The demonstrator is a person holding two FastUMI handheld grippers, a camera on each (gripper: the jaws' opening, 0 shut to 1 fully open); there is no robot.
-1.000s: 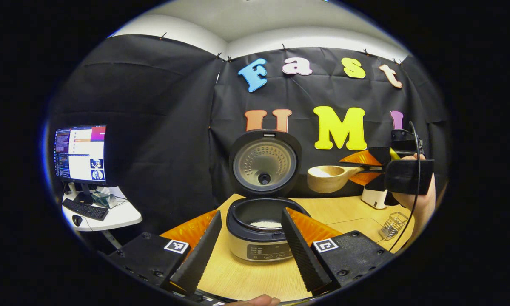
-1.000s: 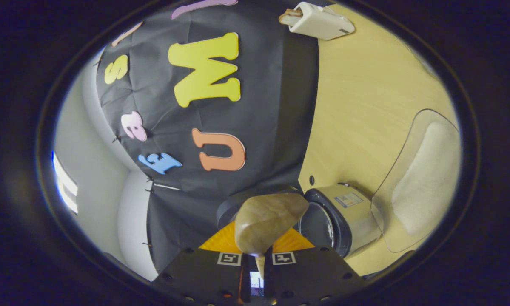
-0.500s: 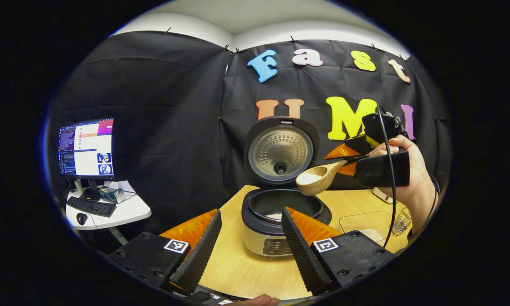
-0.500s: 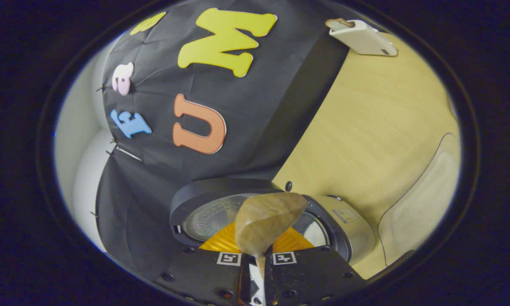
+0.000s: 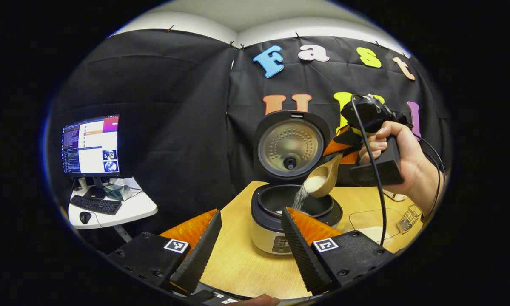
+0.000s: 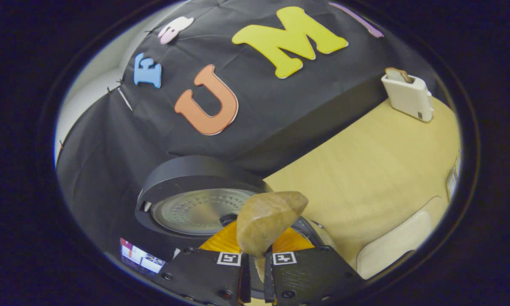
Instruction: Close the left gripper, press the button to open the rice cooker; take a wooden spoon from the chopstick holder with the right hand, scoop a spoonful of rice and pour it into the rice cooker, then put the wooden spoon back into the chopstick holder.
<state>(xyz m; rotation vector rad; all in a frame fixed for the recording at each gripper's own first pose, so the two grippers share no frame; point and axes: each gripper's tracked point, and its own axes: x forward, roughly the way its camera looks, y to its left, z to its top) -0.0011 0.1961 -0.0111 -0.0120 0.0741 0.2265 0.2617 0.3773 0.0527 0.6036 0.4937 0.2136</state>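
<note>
I see the pale wooden table (image 5: 237,267) carrying the round black-and-silver rice cooker (image 5: 295,212), its lid (image 5: 291,146) standing upright and open. My right gripper (image 5: 344,146), gripped by a hand (image 5: 408,161), has its jaws clamped on the handle of the light wooden spoon (image 5: 320,182), tilted above the pot while white rice (image 5: 299,197) falls in. My left gripper (image 5: 248,238) hangs before the cooker, jaws apart. The wire chopstick holder (image 5: 408,216) sits at the table's right edge.
</note>
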